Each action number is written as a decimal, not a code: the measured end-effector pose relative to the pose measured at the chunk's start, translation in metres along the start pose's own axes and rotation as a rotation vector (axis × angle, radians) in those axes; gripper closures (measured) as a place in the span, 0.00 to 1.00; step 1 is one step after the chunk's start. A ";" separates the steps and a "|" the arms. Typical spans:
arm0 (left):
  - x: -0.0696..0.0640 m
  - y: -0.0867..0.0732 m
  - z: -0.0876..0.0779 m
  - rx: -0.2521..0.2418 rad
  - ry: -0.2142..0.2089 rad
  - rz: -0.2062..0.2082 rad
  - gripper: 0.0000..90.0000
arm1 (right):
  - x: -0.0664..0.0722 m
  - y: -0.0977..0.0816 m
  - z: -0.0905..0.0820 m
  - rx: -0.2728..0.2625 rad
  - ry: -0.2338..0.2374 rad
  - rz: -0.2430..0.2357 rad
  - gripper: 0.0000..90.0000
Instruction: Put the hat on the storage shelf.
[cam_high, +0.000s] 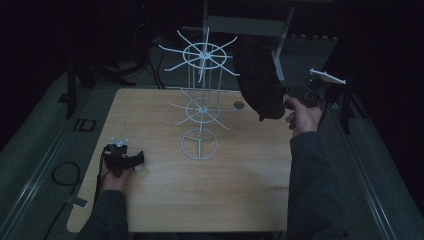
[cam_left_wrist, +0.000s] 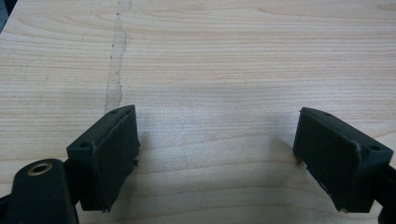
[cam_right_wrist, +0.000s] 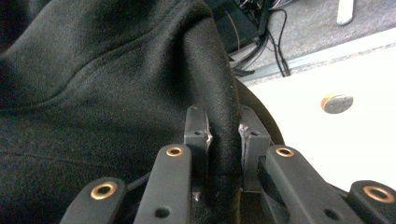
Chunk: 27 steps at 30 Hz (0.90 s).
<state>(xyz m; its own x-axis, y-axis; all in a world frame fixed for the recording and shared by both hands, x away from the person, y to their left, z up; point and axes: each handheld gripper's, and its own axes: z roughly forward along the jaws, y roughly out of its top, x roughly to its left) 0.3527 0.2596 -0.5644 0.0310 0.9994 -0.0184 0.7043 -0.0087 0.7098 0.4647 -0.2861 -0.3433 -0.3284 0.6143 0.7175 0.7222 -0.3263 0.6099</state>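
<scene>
A black cloth garment (cam_high: 257, 82) hangs in the air just to the right of the white wire rack (cam_high: 201, 102), level with its upper ring of arms and clear of the tabletop (cam_high: 240, 175), and the right hand-held gripper (cam_right_wrist: 223, 135) pinches a thick fold of it tightly between both pads. To the right of the rack's foot a small round grey disc (cam_high: 239, 105) lies on the tabletop under the cloth's edge. Well to the left of the rack's round base, the left hand-held gripper (cam_left_wrist: 217, 154) rests low over bare wood, its jaws spread wide with nothing between them.
</scene>
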 end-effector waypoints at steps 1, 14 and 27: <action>0.000 0.000 0.000 0.001 0.000 0.000 0.17 | -0.001 -0.001 0.002 0.003 0.005 0.004 0.86; 0.000 0.000 0.000 0.001 0.001 0.000 0.17 | -0.006 -0.013 0.019 0.046 0.038 0.006 0.82; 0.000 0.000 0.000 0.002 0.001 0.003 0.17 | -0.006 -0.021 0.029 0.108 0.080 -0.037 0.72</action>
<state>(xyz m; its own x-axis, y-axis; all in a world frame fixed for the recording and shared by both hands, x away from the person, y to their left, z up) 0.3526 0.2596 -0.5644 0.0317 0.9994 -0.0156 0.7054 -0.0113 0.7087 0.4690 -0.2619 -0.3701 -0.4008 0.5639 0.7221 0.7685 -0.2222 0.6000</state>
